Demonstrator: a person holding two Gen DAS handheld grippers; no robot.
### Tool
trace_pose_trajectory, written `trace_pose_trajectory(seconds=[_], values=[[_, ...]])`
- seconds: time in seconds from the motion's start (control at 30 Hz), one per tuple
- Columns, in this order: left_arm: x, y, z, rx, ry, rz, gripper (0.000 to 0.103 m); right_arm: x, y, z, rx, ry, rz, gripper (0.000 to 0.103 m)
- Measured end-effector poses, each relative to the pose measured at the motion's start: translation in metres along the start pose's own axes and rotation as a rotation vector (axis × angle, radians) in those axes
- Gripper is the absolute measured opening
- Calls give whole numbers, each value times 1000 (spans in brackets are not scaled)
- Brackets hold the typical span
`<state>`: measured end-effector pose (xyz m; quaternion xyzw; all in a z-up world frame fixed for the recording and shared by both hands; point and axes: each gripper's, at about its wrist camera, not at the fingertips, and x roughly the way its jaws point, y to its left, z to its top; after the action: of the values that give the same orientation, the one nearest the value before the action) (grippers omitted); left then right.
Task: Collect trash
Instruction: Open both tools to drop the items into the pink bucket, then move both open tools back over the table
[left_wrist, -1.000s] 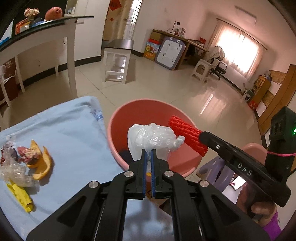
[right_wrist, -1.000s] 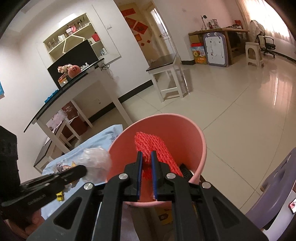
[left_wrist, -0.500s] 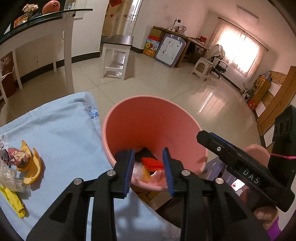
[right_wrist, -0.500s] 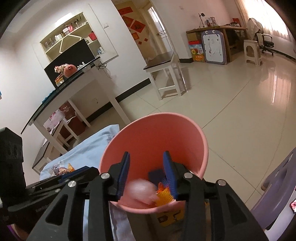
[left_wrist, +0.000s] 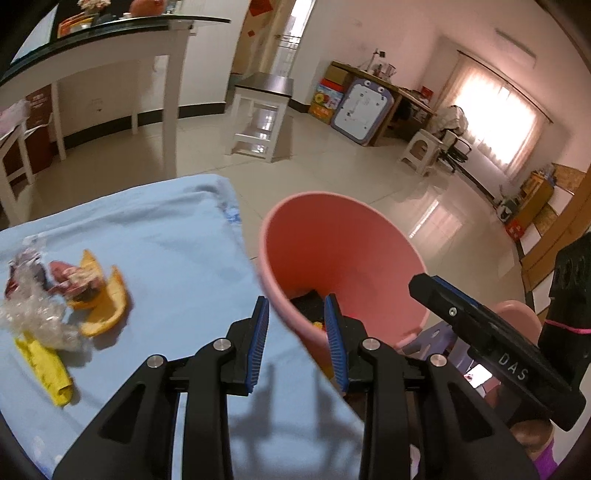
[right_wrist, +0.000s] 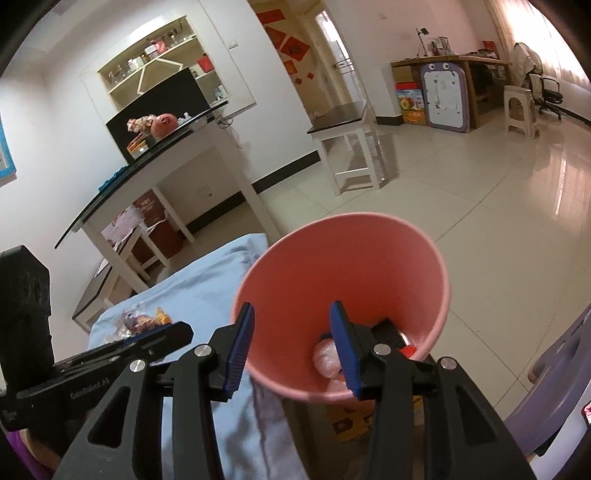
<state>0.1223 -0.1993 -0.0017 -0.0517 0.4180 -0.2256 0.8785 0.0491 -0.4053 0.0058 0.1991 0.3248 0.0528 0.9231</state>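
Note:
A pink bin (left_wrist: 343, 254) stands beside the table covered in light blue cloth (left_wrist: 173, 258); it also shows in the right wrist view (right_wrist: 343, 269). The white plastic bag (right_wrist: 327, 358) lies at the bottom of the bin. My left gripper (left_wrist: 295, 332) is open and empty over the bin's near rim. My right gripper (right_wrist: 291, 336) is open and empty at the bin's near rim. On the cloth lie orange peels (left_wrist: 105, 306), a crumpled clear wrapper (left_wrist: 37, 314) and a yellow scrap (left_wrist: 46, 363).
A white side table (left_wrist: 262, 118) and a long white desk (left_wrist: 110, 55) stand on the tiled floor behind. A purple plastic stool (right_wrist: 554, 380) is to the right of the bin. The right gripper's body (left_wrist: 487, 343) shows at the right.
Both grippers opened and let the white bag and the red mesh fall into the bin. Both have since drawn back and shifted left towards the table.

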Motion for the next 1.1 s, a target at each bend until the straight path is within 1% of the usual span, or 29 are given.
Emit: trace_pose_trajectory(seconds=[0.2, 0.43, 0.53, 0.7, 0.83, 0.9, 1.0, 1.1], values=[[-24, 18, -8, -31, -31, 43, 31, 1, 21, -12, -29, 21, 22, 46], [-51, 39, -21, -49, -67, 136, 31, 0, 40, -22, -61, 34, 49, 50], [-64, 55, -26, -82, -77, 164, 31, 1, 45, -24, -73, 40, 58, 51], [-91, 94, -44, -164, -90, 247, 31, 7, 56, -30, -89, 63, 80, 51], [-99, 123, -61, -244, -68, 314, 31, 14, 70, -37, -113, 84, 106, 51], [-98, 138, -72, -292, -35, 345, 31, 19, 78, -40, -131, 99, 123, 51], [-94, 151, -79, -346, -5, 341, 31, 24, 86, -42, -154, 114, 141, 51], [-87, 155, -78, -376, 7, 337, 31, 29, 91, -45, -165, 129, 150, 51]])
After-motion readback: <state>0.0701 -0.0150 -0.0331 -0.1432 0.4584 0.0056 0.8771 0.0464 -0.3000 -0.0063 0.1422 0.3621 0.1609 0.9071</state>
